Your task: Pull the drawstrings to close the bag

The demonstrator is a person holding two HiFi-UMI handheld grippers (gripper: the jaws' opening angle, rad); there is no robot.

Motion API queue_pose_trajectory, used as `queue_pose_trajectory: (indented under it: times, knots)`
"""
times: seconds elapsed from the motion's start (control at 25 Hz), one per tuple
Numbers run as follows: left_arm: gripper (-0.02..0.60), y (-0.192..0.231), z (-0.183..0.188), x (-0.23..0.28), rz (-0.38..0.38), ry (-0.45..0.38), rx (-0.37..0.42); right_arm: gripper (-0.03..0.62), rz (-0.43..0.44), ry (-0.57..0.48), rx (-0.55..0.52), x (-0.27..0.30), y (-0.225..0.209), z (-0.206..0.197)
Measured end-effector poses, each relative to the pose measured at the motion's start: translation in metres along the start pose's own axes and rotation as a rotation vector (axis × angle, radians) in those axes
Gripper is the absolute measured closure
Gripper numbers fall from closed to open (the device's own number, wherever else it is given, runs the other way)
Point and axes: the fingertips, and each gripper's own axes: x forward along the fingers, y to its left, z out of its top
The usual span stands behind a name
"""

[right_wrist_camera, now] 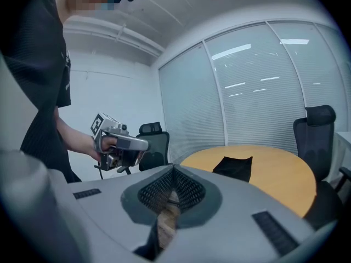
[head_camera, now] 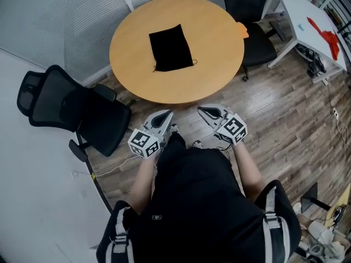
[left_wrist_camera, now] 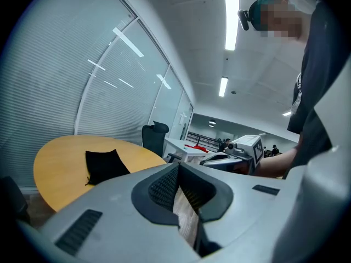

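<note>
A flat black drawstring bag [head_camera: 170,48] lies on the round wooden table [head_camera: 219,53], its cords [head_camera: 192,63] trailing at the near edge. It also shows in the left gripper view as the bag [left_wrist_camera: 105,165] and in the right gripper view as the bag [right_wrist_camera: 235,167]. My left gripper [head_camera: 166,115] and right gripper [head_camera: 204,110] are held close to the person's body, short of the table and well away from the bag. Both are shut with nothing between the jaws. The right gripper [left_wrist_camera: 230,158] appears in the left gripper view, the left gripper [right_wrist_camera: 129,143] in the right gripper view.
A black office chair [head_camera: 71,111] stands to the left of the table, another chair [head_camera: 249,10] at the far right. A white desk [head_camera: 310,15] with a red object [head_camera: 326,36] is at the upper right. Wooden floor [head_camera: 285,125] runs between me and the table.
</note>
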Motion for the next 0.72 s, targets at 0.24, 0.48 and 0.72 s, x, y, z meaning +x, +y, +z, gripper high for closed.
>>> queue_pose_trajectory:
  times: [0.24,0.48,0.72]
  knots:
    - [0.566,0.006,0.0,0.005,0.04,-0.01,0.001,0.537,0.01,0.014,-0.017,-0.004,-0.009,-0.004]
    - [0.566,0.016,-0.002,0.008,0.093,-0.014,0.015,0.537,0.009,0.044,-0.025,-0.008,-0.019,-0.016]
    - [0.565,0.039,-0.001,0.006,0.089,-0.076,-0.062,0.537,-0.006,0.08,-0.01,0.002,-0.038,-0.029]
